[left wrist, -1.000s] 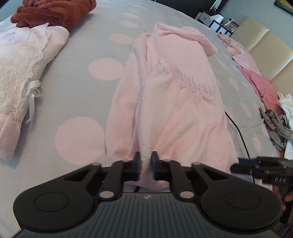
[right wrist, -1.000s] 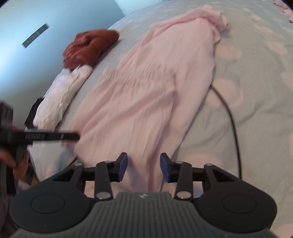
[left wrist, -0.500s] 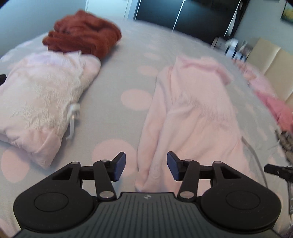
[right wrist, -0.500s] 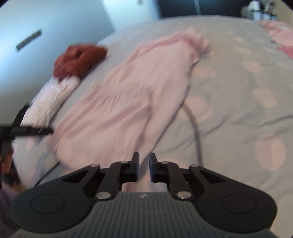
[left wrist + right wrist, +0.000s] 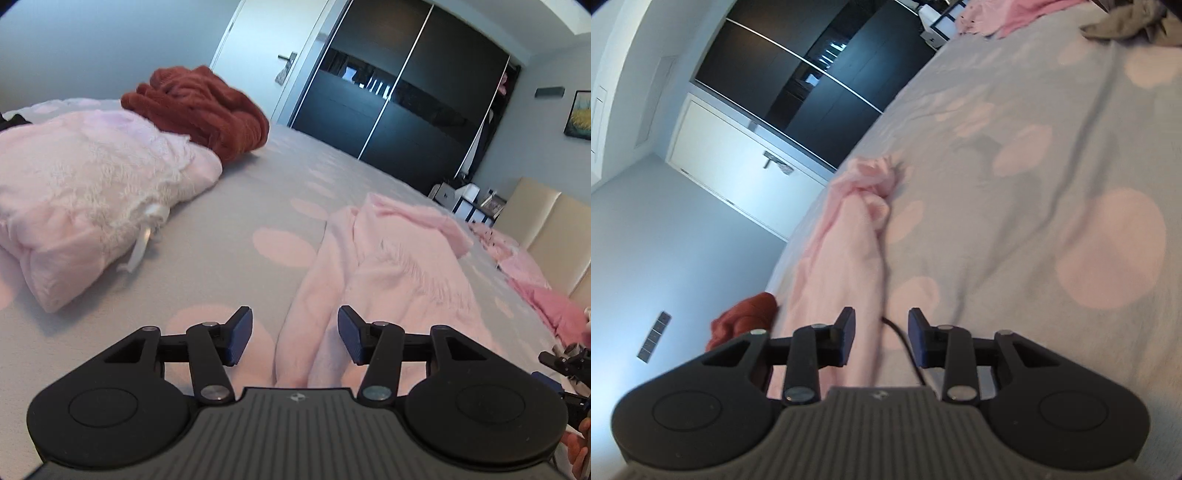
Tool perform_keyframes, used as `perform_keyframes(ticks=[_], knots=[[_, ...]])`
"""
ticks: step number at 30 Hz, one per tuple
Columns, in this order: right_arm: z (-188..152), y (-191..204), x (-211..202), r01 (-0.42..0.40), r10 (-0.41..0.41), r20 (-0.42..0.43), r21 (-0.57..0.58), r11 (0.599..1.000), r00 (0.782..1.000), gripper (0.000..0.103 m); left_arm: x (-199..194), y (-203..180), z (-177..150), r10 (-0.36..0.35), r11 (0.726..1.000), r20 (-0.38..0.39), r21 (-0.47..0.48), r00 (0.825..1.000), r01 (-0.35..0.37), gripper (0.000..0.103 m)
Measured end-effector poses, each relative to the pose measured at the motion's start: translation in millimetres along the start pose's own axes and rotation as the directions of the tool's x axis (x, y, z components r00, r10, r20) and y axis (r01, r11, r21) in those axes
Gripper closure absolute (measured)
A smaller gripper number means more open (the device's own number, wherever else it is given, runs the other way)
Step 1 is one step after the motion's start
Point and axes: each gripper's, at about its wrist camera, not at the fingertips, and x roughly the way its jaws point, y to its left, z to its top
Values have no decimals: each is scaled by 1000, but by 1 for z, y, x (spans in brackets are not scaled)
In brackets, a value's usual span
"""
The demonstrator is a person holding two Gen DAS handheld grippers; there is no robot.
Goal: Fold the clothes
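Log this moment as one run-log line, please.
left gripper: opening, empty | right gripper: opening, empty | pink garment: flat on bed

A home bedroom: spotted bed (image 5: 258, 192), dark sliding wardrobe (image 5: 406, 110), door (image 5: 273, 55).

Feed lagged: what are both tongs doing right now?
Left tongs: opening, gripping nothing, pink garment between them.
Right tongs: opening, gripping nothing, same garment's edge between them.

The left gripper (image 5: 295, 339), shut a second ago on the near hem of the pale pink cotton garment (image 5: 388, 273), has let go; its jaws are opening. The right gripper (image 5: 881, 341) has rolled, tilting its view, jaws opening too, the garment's edge loose between them toward 12 o'clock.
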Motion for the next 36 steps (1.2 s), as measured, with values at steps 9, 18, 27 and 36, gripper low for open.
perform_keyframes(ticks=[9,18,27,36], knots=[[-8,-2,11,91,-91,-7,-47,995,996,69,2,1,-13,0,999,-82,32,997,3,39],[17,28,-52,338,-358,5,-335,879,934,58,-37,-7,11,54,985,-218,170,974,-16,39],[67,70,-128,384,-508,54,-724,573,859,47,-131,-27,44,39,867,-397,470,917,167,39],[84,93,-198,336,-537,93,-863,377,839,43,-211,-41,63,81,731,-486,622,870,280,38]])
